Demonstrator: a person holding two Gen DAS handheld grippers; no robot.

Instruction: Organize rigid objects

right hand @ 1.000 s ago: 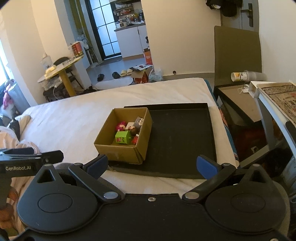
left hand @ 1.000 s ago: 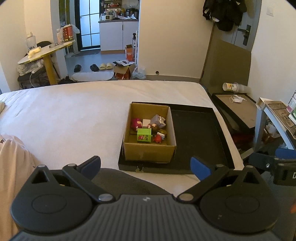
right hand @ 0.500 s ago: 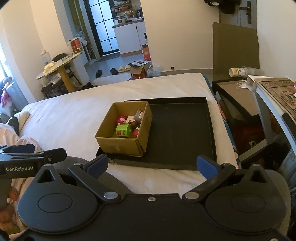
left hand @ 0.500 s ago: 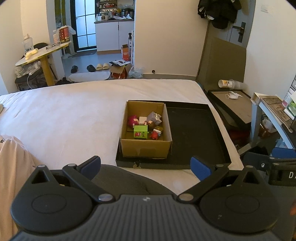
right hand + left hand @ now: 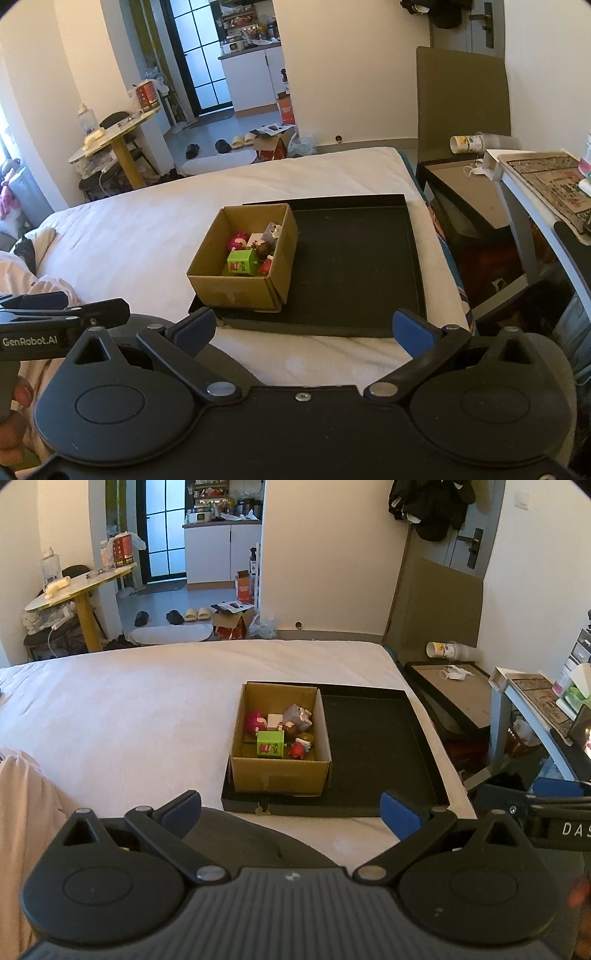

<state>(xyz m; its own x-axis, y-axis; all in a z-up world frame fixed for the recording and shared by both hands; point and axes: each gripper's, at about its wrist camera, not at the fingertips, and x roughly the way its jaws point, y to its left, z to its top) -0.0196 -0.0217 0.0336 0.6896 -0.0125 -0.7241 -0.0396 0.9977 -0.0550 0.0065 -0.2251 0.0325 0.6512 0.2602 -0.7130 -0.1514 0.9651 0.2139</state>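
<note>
On the left, the left tool (image 5: 291,808) hangs low over the near edge of the bed (image 5: 122,709), its blue-tipped fingers (image 5: 183,806) spread wide and holding nothing. The bed is covered in a white, soft-looking sheet with a fine weave.

Further right, in the middle of both views, the cardboard box (image 5: 280,775) stands in the left part of a black tray (image 5: 373,746), which lies flat on the sheet near the bed's right edge. The box is plain brown corrugated board, open at the top, with straight walls and a scuffed front face. All the small toys (image 5: 280,731) in view lie inside it, crowded toward its far right corner: a green cube (image 5: 270,745) with a printed face, a pink rounded figure (image 5: 255,720), a grey blocky piece (image 5: 297,716), a small white block (image 5: 275,720) and a red rounded piece (image 5: 296,750). They look like hard moulded plastic with smooth surfaces. The rest of the tray is a bare, matte black floor with a low raised rim.

As a judgement, this fits 2 stages equally: toys gathered in the box as the tidy result, or toys waiting in the box to be laid out on the tray. Nothing loose shows on the sheet or tray floor.

On the right, the right tool (image 5: 304,328) hovers at the same near edge, its fingers (image 5: 410,328) likewise spread and gripping nothing.
</note>
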